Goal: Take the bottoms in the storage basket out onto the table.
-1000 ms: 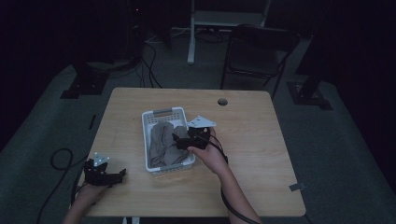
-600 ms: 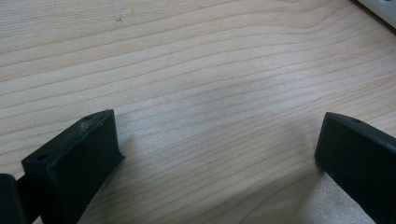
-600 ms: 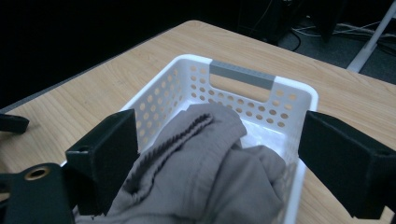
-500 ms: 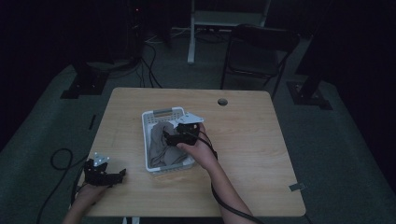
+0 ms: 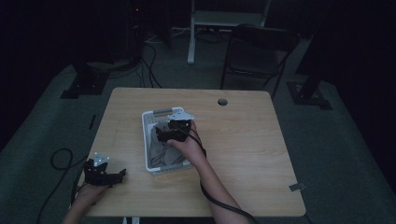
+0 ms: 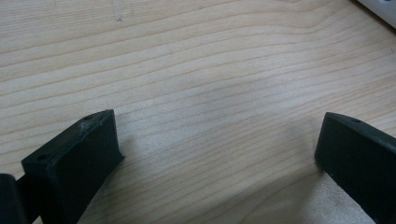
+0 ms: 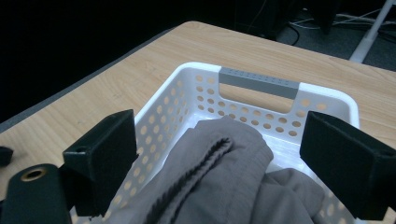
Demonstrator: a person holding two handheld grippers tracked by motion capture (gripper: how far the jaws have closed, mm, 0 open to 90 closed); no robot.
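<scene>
The right tongs (image 5: 161, 135) are hovering wide open over the grey cloth (image 7: 224, 182) in the white basket (image 5: 148, 122); the left tongs (image 5: 119, 175), also wide, are resting on the worktop (image 5: 252, 140).

Right claw (image 5: 163, 134) over cloth (image 5: 163, 151) in basket (image 5: 150, 119)

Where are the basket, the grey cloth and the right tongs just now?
basket (image 7: 258, 82), right gripper view, grey handle on its far wall.
grey cloth (image 7: 219, 163), right gripper view, top fold beside the seam.
right tongs (image 7: 233, 172), right gripper view, midway between the open tips.
</scene>
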